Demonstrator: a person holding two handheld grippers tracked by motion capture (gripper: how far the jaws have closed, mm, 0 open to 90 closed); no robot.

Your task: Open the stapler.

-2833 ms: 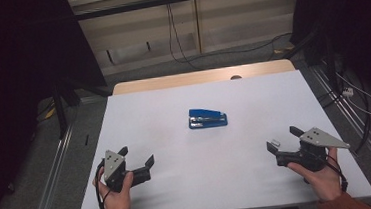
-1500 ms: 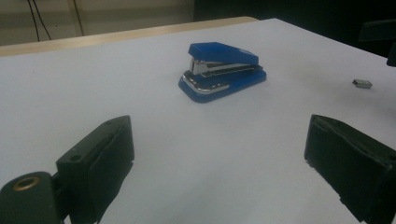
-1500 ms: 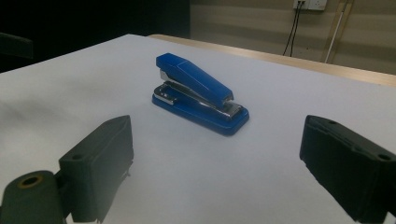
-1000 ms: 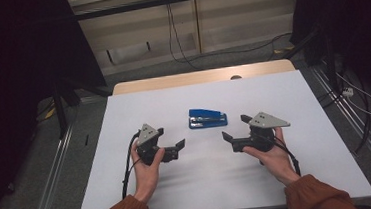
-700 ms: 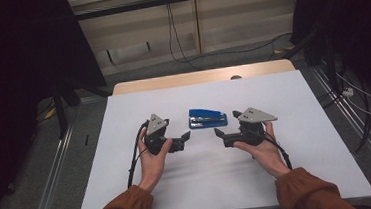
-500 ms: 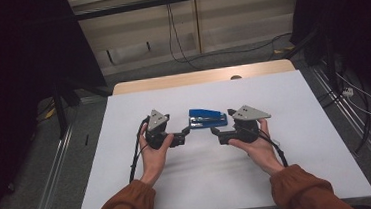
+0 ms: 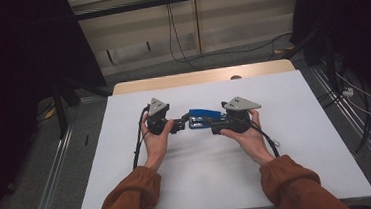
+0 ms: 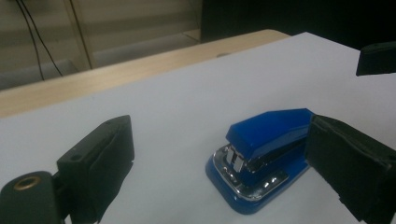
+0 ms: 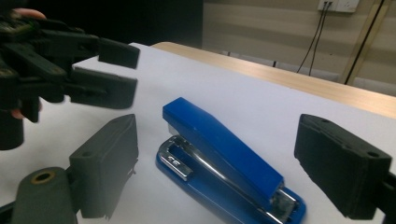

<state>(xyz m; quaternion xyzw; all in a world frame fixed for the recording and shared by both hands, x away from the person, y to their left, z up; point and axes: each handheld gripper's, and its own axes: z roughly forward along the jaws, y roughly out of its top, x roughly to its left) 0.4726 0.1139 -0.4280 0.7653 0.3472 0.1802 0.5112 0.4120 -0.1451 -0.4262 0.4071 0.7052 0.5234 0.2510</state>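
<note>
A blue stapler (image 7: 204, 117) lies flat in the middle of the white table (image 7: 301, 140). My left gripper (image 7: 184, 120) reaches it from the left, open. In the left gripper view the stapler's metal mouth end (image 8: 254, 161) lies between the wide-apart jaws, close to the right one, without touching. My right gripper (image 7: 215, 126) comes from the right, open too. In the right gripper view the stapler (image 9: 224, 158) lies lengthwise between the spread jaws, and the left gripper (image 9: 88, 60) hovers at upper left.
A wooden strip (image 7: 196, 77) runs along the table's far edge. Cables (image 7: 353, 96) lie on the floor to the right, and metal rails (image 7: 50, 195) to the left. Bare white surface spreads on all sides of the stapler.
Both grippers have moved from the table's near corners inward and forward, closing on the stapler's two ends. The stapler has not moved. Both stay open.
</note>
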